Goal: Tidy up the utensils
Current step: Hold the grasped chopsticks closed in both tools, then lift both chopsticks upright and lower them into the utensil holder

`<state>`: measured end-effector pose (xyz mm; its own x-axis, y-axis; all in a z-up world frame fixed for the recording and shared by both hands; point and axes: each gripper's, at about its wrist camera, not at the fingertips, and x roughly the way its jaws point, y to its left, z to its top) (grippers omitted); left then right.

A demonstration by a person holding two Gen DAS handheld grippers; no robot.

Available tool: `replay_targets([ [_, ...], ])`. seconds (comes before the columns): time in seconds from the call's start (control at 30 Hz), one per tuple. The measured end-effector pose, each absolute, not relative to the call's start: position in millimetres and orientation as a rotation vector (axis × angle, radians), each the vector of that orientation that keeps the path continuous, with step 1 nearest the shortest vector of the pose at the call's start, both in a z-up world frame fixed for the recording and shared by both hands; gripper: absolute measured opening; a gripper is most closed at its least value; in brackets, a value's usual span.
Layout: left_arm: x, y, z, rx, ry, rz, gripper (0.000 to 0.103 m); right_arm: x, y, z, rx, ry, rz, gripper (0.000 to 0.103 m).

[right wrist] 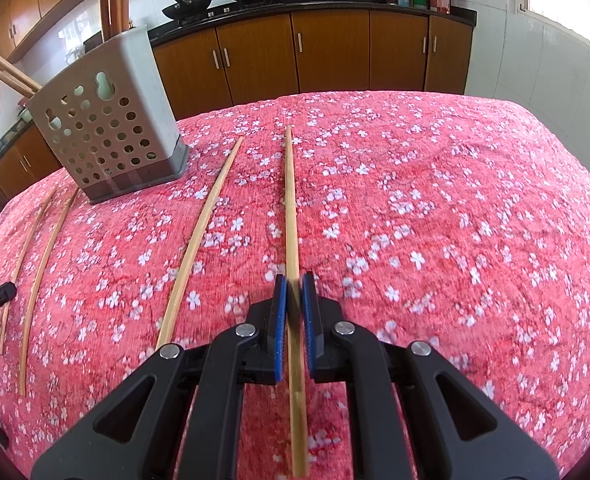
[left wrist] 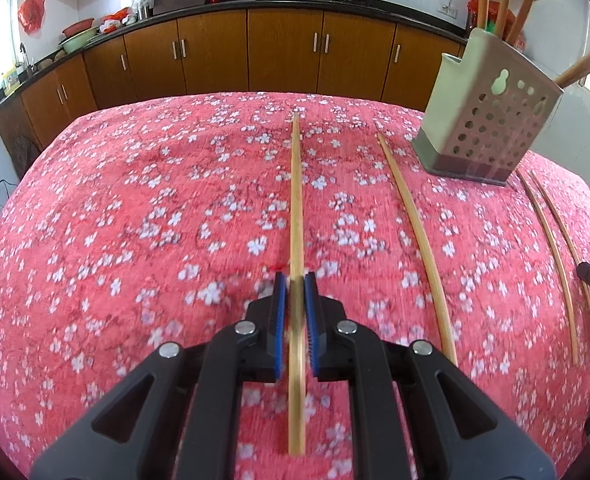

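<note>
I see a table under a red cloth (left wrist: 135, 208) printed with white blossoms, wooden cabinets (left wrist: 215, 52) running behind it. A grey perforated utensil holder (left wrist: 491, 128) stands upright on the cloth, already carrying several chopsticks (tops out of frame). It sits to the right in my left wrist view and to the left in my right one (right wrist: 107, 128).

My left gripper (left wrist: 295, 292) is clamped on a chopstick (left wrist: 296, 200), blue pads against its sides, the stick running forward along the cloth. My right gripper (right wrist: 295, 296) is likewise closed on another chopstick (right wrist: 291, 208).

Three loose chopsticks lie between the two held ones: a single one (left wrist: 415, 232) near the holder's front corner, and a thinner pair (left wrist: 555, 248) side by side, their far ends close to the holder's base.
</note>
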<state>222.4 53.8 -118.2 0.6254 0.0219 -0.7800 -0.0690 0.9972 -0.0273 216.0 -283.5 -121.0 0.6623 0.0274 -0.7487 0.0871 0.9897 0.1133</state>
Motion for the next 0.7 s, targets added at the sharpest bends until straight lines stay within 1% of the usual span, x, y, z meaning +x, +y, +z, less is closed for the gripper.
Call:
replay_targets([
  [0.1, 215.1, 49.7, -117.6, -0.048, 0.891, 0.052, 0.011, 211.3, -283.7, -120.9, 0.156, 0.846, -0.029, 0.009],
  [0.13, 213.6, 49.1, -117.3, -0.044, 0.891, 0.053, 0.009, 210.9, -283.9, -120.8, 0.156, 0.846, -0.029, 0.009],
  [0.27, 211.4, 52.6, -108.9, -0.030, 0.876, 0.052, 0.008, 206.2, -280.8, -114.1, 0.105, 0.832, -0.050, 0.008],
  [0.4, 202.6, 55.8, -74.7, -0.030, 0.792, 0.032, 0.008, 196.1, -284.4, -86.6, 0.097, 0.737, -0.060, 0.008],
  [0.57, 193.0, 51.9, -17.5, -0.036, 0.653, 0.001, 0.008, 184.5, -284.4, -38.6, 0.094, 0.590, -0.067, 0.008],
  [0.7, 193.4, 51.5, 13.7, -0.061, 0.593, -0.032, 0.008, 184.4, -291.4, -6.6, 0.106, 0.507, -0.052, 0.008],
])
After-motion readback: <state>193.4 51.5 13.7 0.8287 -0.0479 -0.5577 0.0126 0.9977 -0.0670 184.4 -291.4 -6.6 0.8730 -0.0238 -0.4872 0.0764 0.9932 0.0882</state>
